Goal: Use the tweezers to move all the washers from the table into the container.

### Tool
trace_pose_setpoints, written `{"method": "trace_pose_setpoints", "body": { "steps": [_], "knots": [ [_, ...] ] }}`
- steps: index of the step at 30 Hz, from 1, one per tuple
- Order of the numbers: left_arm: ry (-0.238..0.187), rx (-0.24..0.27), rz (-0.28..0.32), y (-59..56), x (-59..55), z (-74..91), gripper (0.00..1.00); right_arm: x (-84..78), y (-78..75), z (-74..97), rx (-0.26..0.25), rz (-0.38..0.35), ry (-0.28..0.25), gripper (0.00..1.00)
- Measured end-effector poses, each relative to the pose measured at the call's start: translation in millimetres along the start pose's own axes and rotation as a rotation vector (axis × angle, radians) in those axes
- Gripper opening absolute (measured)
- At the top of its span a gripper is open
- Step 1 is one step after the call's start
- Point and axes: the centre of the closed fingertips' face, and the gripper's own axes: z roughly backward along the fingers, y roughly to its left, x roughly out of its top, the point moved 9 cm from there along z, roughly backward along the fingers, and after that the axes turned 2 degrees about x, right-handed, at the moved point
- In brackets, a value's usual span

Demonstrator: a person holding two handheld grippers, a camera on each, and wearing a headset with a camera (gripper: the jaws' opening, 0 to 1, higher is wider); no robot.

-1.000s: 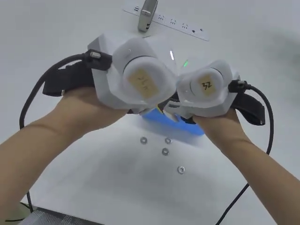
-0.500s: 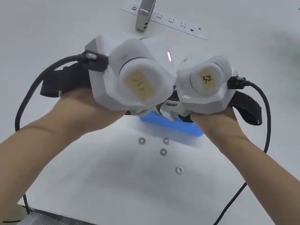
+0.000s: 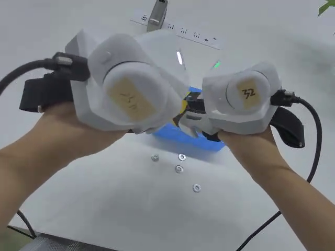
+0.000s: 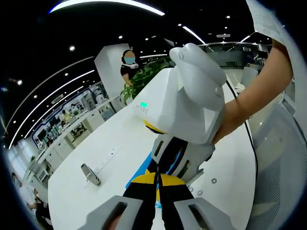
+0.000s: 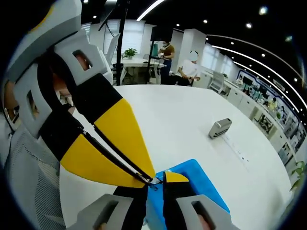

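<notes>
Left tool (image 4: 156, 182): the jaws are pressed together. I cannot tell what is between them. Its tips meet the tips of the right tool.
Right tool (image 5: 156, 189): the jaws are closed down to a thin slit. What they pinch is too small to tell.
Where the tips meet: over the edge of the blue container (image 3: 209, 142), as seen in the right gripper view.
Container: it sits on the worktop (image 3: 120, 209), partly hidden under both tools.
Washers (image 3: 179, 169): four lie flat on the worktop, just in front of the container and a little apart from each other.
What differs: a second ago the two white tool bodies touched. Now there is a gap between them. The left one looks bigger and higher, but the whole picture has shifted too. The four washers keep the same pattern.
Far side: a power strip (image 3: 178, 30) lies on the worktop.
</notes>
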Motion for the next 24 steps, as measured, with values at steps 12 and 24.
{"method": "trace_pose_setpoints", "body": {
  "steps": [12, 24],
  "knots": [
    [0.022, -0.076, 0.015, -8.7, -5.6, 28.8, 0.0, -1.4, 23.8, 8.1, 0.049, 0.002, -0.011, 0.1],
    [0.056, -0.122, 0.059, -21.7, -24.1, 32.9, 0.0, -18.5, 39.8, -4.6, 0.127, -0.126, -0.032, 0.12]
  ]
}}
